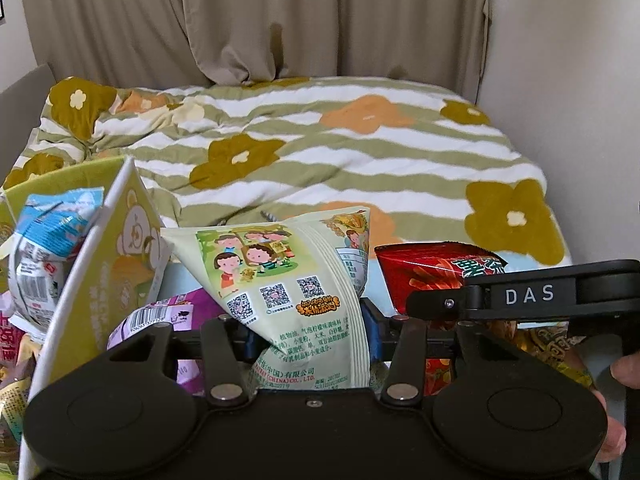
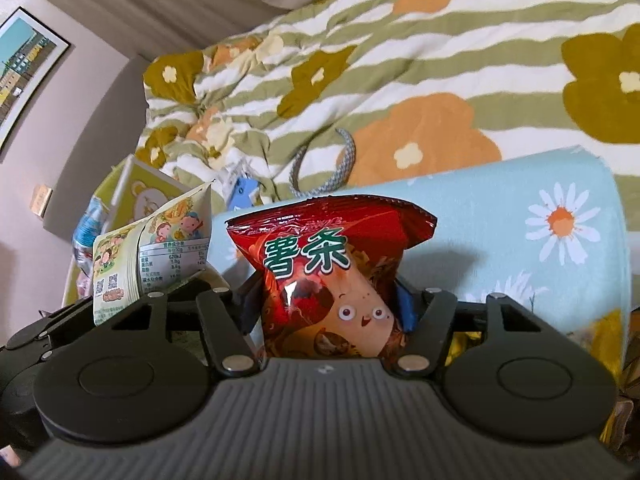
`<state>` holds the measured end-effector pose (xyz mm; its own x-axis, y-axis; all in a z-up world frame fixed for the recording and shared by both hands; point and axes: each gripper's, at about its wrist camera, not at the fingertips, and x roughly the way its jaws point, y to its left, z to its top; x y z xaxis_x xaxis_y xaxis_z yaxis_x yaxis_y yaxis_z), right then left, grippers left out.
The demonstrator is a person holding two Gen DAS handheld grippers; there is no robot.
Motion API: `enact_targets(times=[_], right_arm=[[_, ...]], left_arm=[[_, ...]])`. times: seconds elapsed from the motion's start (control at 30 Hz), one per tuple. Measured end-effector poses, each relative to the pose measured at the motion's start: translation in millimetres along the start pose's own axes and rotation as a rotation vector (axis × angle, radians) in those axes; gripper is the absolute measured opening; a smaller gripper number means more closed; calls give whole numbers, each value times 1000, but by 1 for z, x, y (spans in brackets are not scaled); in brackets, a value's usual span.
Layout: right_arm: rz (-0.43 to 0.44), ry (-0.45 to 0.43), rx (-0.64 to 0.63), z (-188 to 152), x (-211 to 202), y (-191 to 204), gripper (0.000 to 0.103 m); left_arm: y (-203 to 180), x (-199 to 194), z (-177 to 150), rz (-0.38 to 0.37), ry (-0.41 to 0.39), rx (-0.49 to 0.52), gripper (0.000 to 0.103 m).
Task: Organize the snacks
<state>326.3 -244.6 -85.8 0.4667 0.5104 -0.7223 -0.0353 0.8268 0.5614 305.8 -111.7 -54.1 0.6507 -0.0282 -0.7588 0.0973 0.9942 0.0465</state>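
A pale green snack bag (image 1: 288, 280) printed with cartoon children stands upright between the blue pads of my left gripper (image 1: 312, 332), which is shut on its lower part. In the right wrist view a red fries bag (image 2: 320, 264) with a cartoon face stands between the blue pads of my right gripper (image 2: 328, 308), and the pads press on both its sides. The two bags are side by side, green bag (image 2: 160, 248) left of the red bag (image 1: 436, 276). A black frame marked DAS (image 1: 528, 294) lies across the red bag's near side.
A yellow-green box (image 1: 120, 248) with a bear print at the left holds blue-white packs (image 1: 48, 240); a purple packet (image 1: 160, 320) lies by it. A light-blue daisy-print fabric container (image 2: 520, 240) stands behind the red bag. A flowered striped quilt (image 1: 320, 140) covers the bed; curtain and walls behind.
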Motion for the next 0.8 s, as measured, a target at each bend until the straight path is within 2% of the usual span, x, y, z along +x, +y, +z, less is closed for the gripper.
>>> enact_targets(times=[0.47,0.63,0.8], right_arm=[[2,-148,-22,-11,-65,38,78],[18,-191,-56,-16,-81,66,78],[49,-212,-106,-18,-86,107,78]], left_arm=[[9,-68,6,-42,-161,-1,51],[33,-99,6,-30,-210,-35,51],[72,-132,6,20,-257,-72,51]])
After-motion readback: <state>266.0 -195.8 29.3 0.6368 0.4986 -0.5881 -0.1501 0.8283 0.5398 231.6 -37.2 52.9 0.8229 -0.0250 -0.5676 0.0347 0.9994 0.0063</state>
